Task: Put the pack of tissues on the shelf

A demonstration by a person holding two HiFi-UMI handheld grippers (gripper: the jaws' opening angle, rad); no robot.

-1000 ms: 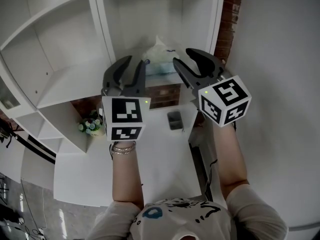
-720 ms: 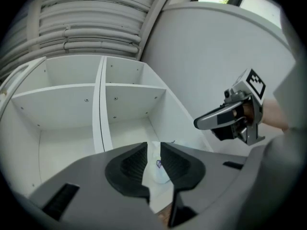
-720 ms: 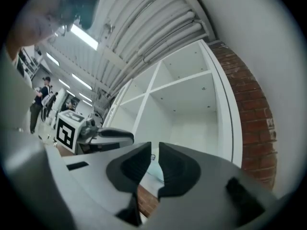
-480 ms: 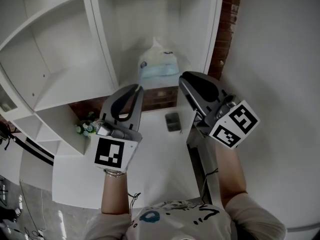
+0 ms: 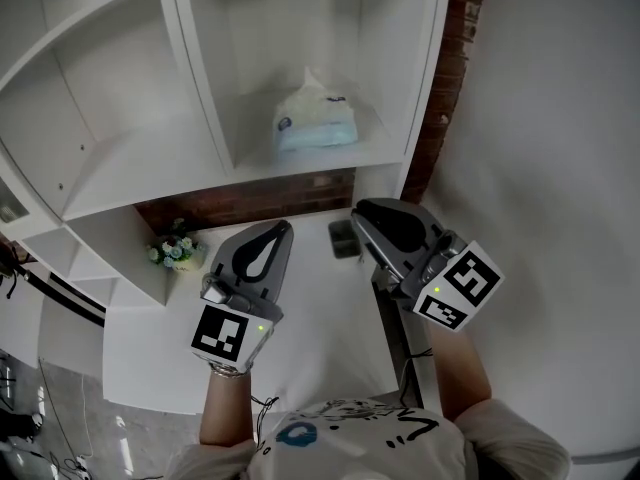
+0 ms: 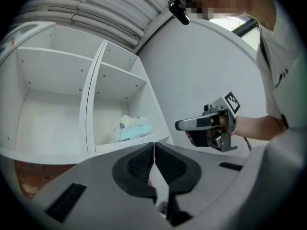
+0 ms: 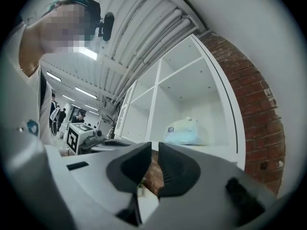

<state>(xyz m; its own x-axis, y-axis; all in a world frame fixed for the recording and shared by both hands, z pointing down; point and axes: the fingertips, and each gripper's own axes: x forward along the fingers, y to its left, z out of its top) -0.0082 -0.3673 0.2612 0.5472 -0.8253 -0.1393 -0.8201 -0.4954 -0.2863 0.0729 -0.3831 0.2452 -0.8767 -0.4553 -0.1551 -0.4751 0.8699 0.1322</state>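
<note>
CHANGE: left gripper (image 5: 283, 227) and right gripper (image 5: 360, 214) drawn back and lowered from shelf (image 5: 300, 165), jaws just closing | left gripper: pads together, empty | right gripper: narrow slit, empty | pack of tissues (image 5: 315, 118): released in right compartment, near front edge | JUDGEMENT: placement apparently complete | MATERIALS: pack soft, crinkled pale-blue film, pillow-shaped; shelf smooth, white, rigid boards

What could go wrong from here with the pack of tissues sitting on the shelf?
1. The pack of tissues is a soft, bulging bag resting toward the front of its shelf compartment; it might slump or slide out.
2. If it fell, it would probably land near the small dark object on the table below.
</note>
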